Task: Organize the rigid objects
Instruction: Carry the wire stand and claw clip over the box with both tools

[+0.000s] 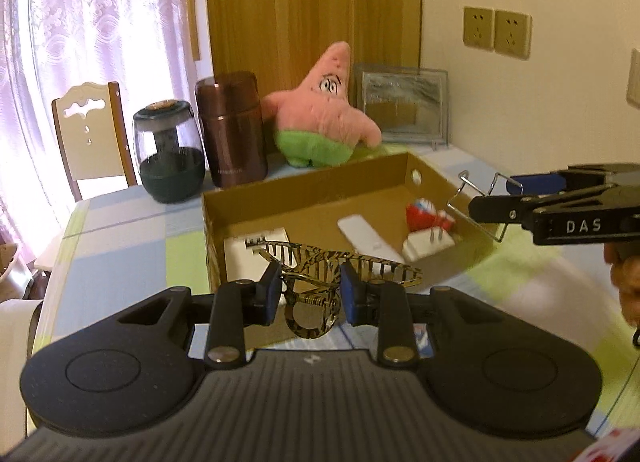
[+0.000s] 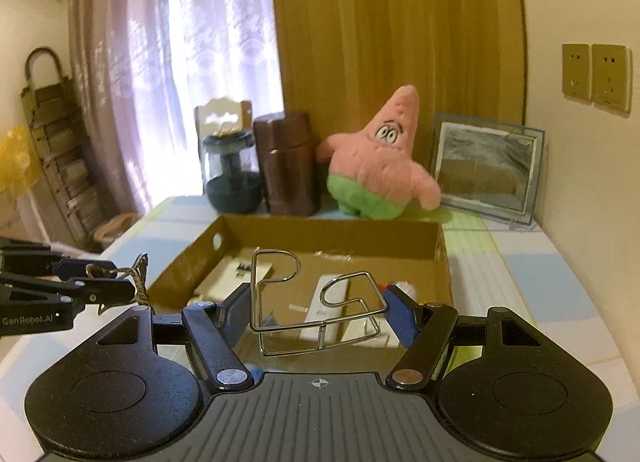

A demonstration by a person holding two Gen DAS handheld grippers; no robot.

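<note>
My left gripper (image 1: 307,294) is shut on a tiger-striped hair claw clip (image 1: 340,264), held above the near wall of an open cardboard box (image 1: 304,181). My right gripper (image 2: 318,308) is shut on a bent wire stand (image 2: 320,302), also over the box (image 2: 332,234). In the left wrist view the right gripper (image 1: 500,195) reaches in from the right with the wire stand (image 1: 472,201). In the right wrist view the left gripper (image 2: 112,280) shows at the left edge with the clip (image 2: 138,278). Inside the box lie a white remote (image 1: 366,238), a white plug (image 1: 428,246), a red-and-white item (image 1: 424,213) and a white card (image 1: 248,258).
Behind the box stand a dark glass jar (image 1: 168,149), a brown flask (image 1: 232,129), a pink star plush (image 1: 324,109) and a glass picture frame (image 1: 404,101). The table (image 1: 120,246) has a checked cloth. A chair (image 1: 92,133) stands at its far left. A hand (image 1: 626,286) shows at the right edge.
</note>
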